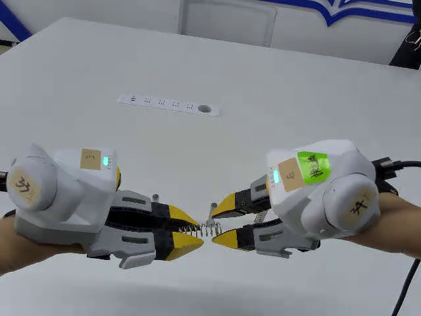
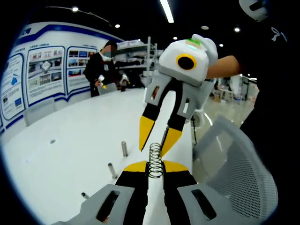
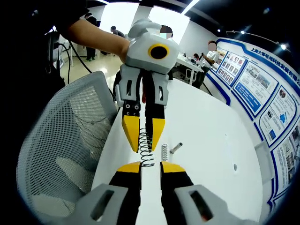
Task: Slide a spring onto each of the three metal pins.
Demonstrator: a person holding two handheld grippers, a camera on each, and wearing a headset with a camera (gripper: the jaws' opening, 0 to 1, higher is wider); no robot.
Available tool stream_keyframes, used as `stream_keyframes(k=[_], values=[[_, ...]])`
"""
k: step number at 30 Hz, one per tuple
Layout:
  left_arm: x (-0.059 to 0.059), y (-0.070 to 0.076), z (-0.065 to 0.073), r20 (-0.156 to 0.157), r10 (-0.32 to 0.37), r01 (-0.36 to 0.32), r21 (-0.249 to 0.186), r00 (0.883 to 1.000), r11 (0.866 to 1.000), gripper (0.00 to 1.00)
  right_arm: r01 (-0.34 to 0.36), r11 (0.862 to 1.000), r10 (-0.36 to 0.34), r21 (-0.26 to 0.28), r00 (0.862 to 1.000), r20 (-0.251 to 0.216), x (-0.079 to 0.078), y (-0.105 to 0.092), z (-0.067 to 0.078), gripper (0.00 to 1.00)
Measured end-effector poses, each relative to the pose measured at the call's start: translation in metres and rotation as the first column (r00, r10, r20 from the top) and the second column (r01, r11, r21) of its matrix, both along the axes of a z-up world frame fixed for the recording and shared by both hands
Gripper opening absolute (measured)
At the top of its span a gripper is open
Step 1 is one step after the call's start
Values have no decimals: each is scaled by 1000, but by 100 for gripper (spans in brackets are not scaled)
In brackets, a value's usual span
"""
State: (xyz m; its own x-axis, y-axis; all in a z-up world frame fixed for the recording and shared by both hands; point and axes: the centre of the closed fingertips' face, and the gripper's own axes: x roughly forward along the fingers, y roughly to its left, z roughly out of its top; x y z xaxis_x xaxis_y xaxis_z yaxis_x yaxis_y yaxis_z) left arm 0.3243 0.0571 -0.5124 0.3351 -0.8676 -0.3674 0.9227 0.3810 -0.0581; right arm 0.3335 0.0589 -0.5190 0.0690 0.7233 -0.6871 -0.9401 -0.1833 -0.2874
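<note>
A thin metal spring [image 1: 208, 229] lies level between the two grippers, just above the white table [image 1: 197, 145]. My left gripper [image 1: 199, 232] is shut on one end of it; in the left gripper view the spring [image 2: 155, 161] stands pinched between the yellow tips of my left gripper [image 2: 155, 167]. My right gripper [image 1: 214, 227] faces it, open, and the spring's free end [image 3: 146, 149] reaches toward the gap of my right gripper [image 3: 150, 167]. Three short metal pins [image 2: 124, 148] [image 2: 112, 170] [image 2: 84, 195] stand on the table. Another spring [image 3: 164, 152] sits beside a pin [image 3: 176, 148].
A white power strip [image 1: 168, 104] lies farther back on the table. A grey mesh chair [image 2: 234, 168] stands at the table's near edge, right beside the grippers. People stand by display boards [image 2: 40, 70] in the background.
</note>
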Motion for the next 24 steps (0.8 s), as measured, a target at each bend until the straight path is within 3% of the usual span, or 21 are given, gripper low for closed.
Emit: stream_keyframes(k=[6, 10, 13, 16, 20, 24], values=[[2, 0, 1, 1, 0, 0, -1, 1000, 1000, 11, 20, 1000, -19, 18, 999, -43, -2, 1, 1, 11], [2, -1, -6, 17, -21, 20, 52, 1000, 998, 11, 16, 999, -14, 40, 998, -67, -3, 1, 8, 11], [2, -2, -8, 22, -26, 25, 62, 999, 998, 11, 13, 997, -6, 77, 996, -93, -5, 3, 17, 11], [4, -3, -6, 27, -21, 20, 54, 999, 998, 11, 10, 998, -5, 66, 996, -86, -4, 2, 18, 11], [4, -3, -6, 37, -27, 25, 64, 999, 998, 11, 34, 990, -9, 138, 984, -178, -10, 8, 29, 12], [5, -3, -5, 41, -23, 20, 54, 999, 998, 11, 53, 982, -15, 182, 979, -206, -10, 15, 38, 12]])
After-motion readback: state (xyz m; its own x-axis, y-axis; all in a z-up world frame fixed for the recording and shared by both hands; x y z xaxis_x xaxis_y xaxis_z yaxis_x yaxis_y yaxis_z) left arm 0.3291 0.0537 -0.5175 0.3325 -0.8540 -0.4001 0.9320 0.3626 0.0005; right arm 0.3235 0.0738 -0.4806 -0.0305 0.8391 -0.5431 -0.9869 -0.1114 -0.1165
